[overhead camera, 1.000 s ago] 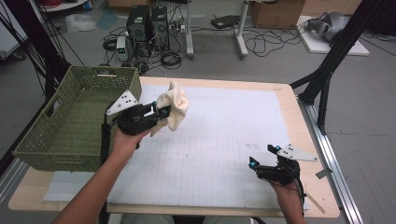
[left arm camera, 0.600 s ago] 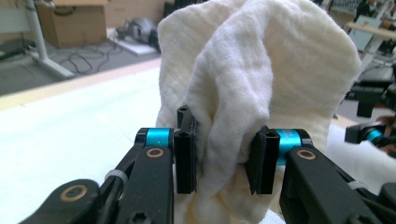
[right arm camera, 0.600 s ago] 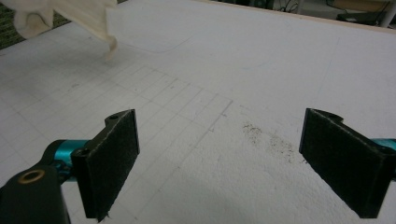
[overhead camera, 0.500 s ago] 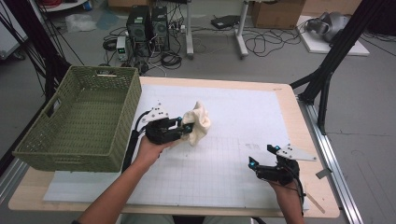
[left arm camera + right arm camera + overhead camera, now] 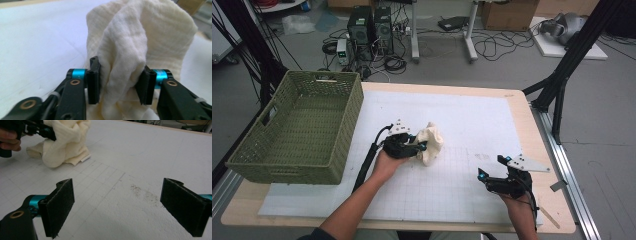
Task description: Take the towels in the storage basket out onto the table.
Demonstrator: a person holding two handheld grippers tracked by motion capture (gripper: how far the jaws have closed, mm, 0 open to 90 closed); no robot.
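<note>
- Cables, computer towers and cardboard boxes crowd the grey floor behind the wooden worktop, which carries a white gridded mat.
- At the far left, a green woven basket stands on the worktop's left end; what shows of its inside is bare.
- Just right of the basket, the left gripper rests low over the mat, pointing right at a cream cloth that stands bunched in a soft heap near the mat's middle.
- In the left gripper view, a thick fold of the cloth sits between the jaws. They have just been opening, and now stand about half spread. The left pad seems to have a sliver of space beside the fabric, while the right pad lies against it, so the grip looks slackened rather than pinching.
- My judgement: the cloth is out of the basket and set down on the mat, so the carrying part looks done; letting go fully and whatever spreading or folding follows is left.
- At the right, the right gripper rests on the mat's near right part, well apart from the cloth.
- Its jaws are spread wide with nothing between them; the right gripper view shows bare mat and a few dark specks.
</note>
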